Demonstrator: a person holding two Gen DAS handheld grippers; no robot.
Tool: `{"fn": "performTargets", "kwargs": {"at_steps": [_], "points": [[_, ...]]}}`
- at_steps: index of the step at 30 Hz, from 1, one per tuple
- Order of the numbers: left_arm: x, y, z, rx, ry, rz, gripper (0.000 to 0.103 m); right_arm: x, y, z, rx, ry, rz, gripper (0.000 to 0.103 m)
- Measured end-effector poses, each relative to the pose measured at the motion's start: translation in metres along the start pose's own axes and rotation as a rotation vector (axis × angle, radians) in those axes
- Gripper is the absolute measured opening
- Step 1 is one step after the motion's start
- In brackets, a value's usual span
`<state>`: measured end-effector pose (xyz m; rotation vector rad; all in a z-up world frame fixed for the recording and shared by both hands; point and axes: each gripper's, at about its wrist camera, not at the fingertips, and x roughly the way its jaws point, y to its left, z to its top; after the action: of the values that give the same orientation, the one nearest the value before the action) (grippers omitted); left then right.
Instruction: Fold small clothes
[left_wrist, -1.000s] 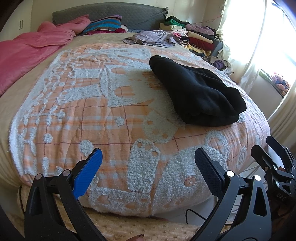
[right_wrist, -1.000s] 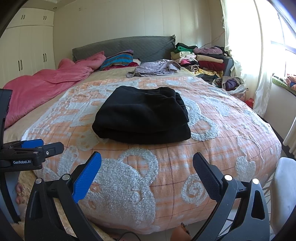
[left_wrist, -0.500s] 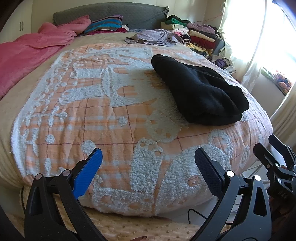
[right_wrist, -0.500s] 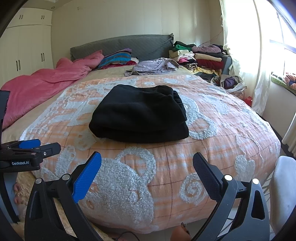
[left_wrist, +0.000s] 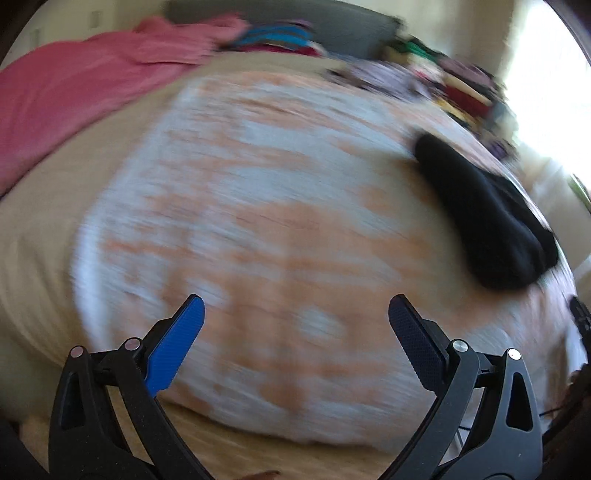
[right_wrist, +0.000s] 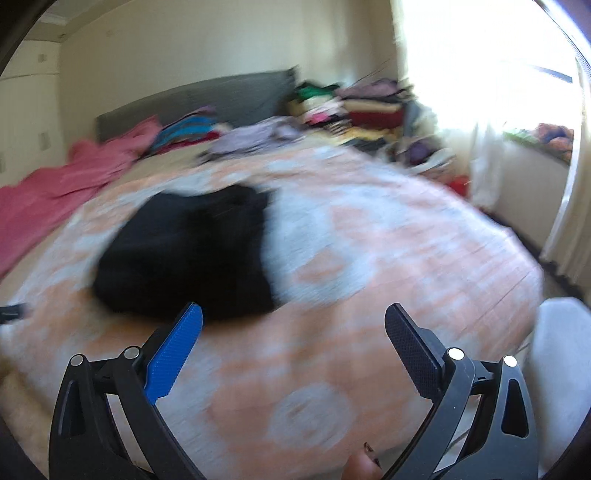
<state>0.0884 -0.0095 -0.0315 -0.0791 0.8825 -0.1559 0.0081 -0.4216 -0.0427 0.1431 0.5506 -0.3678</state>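
On the bed (right_wrist: 424, 258), the black garment (right_wrist: 192, 254) lies as a folded bundle on the orange-and-white blanket. The left gripper (left_wrist: 295, 325) and right gripper (right_wrist: 293, 328) hover near the foot edge, jaws wide, holding nothing. This fold looks finished; next, probably, comes fetching another piece from the heaped clothes (right_wrist: 251, 138) by the headboard.

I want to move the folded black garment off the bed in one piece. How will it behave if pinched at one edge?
The black garment looks thick and soft, so it would likely sag and unfold from one edge. It seems bulky in layers, probably needing both open grippers. It should grip easily, not slip.
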Motion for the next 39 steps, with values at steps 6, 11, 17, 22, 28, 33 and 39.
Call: {"fn": "performTargets", "kwargs": {"at_steps": [6, 11, 17, 22, 28, 33, 39], "points": [[0.012, 0.164, 0.059, -0.128, -0.019, 0.289, 0.093, 0.118, -0.083, 0.065, 0.048, 0.135, -0.146, 0.098], [0.032, 0.304, 0.091, -0.216, 0.034, 0.505, 0.093, 0.220, -0.132, 0.109, 0.159, 0.251, -0.225, 0.098], [0.061, 0.411, 0.096, -0.337, 0.063, 0.550, 0.093, 0.277, -0.138, 0.110, 0.163, 0.344, -0.282, 0.099], [0.083, 0.444, 0.108, -0.364, 0.027, 0.515, 0.094, 0.270, -0.142, 0.106, 0.189, 0.316, -0.256, 0.099], [0.094, 0.441, 0.111, -0.329, 0.036, 0.559, 0.095, 0.267, -0.144, 0.106, 0.199, 0.316, -0.246, 0.099], [0.091, 0.437, 0.110, -0.330, 0.036, 0.557, 0.095, 0.268, -0.144, 0.107, 0.199, 0.316, -0.246, 0.099], [0.089, 0.437, 0.105, -0.331, 0.029, 0.554, 0.095, 0.268, -0.144, 0.106, 0.200, 0.316, -0.245, 0.099]]}}
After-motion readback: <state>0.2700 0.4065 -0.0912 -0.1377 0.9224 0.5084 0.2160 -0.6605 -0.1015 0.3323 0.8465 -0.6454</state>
